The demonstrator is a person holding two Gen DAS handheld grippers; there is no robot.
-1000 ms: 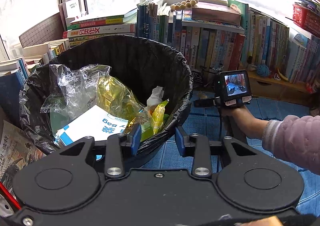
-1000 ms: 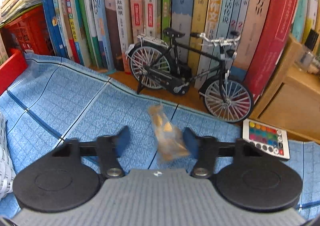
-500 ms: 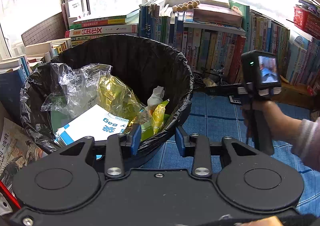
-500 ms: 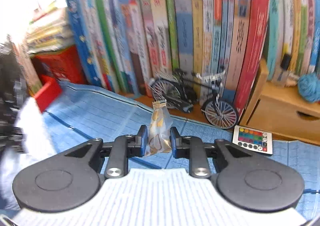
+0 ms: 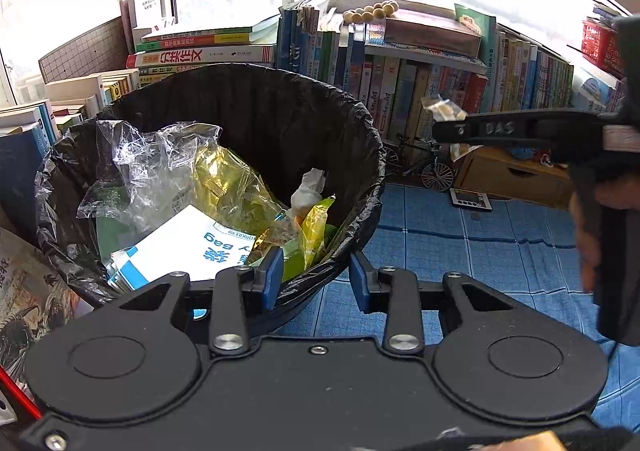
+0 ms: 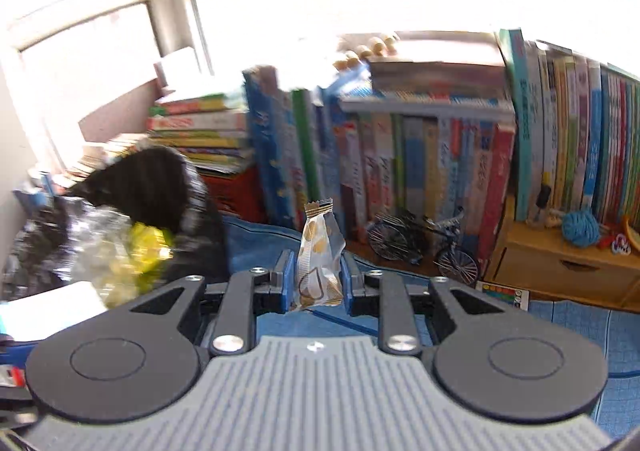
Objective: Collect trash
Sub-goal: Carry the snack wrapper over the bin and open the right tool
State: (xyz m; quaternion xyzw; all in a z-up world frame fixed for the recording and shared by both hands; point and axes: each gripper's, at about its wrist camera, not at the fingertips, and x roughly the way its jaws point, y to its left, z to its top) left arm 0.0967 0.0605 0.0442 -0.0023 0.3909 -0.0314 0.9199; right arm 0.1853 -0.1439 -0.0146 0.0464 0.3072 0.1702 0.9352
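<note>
A black-lined trash bin (image 5: 248, 111) holds clear plastic, yellow wrappers and a white paper bag (image 5: 188, 247). My left gripper (image 5: 316, 279) straddles the bin's near rim, one blue pad inside and one outside, shut on it. My right gripper (image 6: 316, 283) is shut on a small silver snack wrapper with gold print (image 6: 320, 235), which stands upright between the pads. In the left wrist view the right gripper (image 5: 452, 129) hangs in the air to the right of the bin, and the wrapper (image 5: 442, 109) sticks out above its fingers. The bin (image 6: 152, 179) shows blurred at the left of the right wrist view.
Rows of books (image 5: 400, 91) line the back wall, with more stacked left of the bin. A model bicycle (image 6: 420, 243), a small remote (image 5: 470, 199) and a wooden drawer box (image 6: 560, 263) with a blue yarn ball (image 6: 580, 227) stand on or beside the blue mat (image 5: 480, 251).
The right gripper closed on the wrapper lying on the mat, lifted it and swung left toward the bin. The left gripper and the bin stayed put.
</note>
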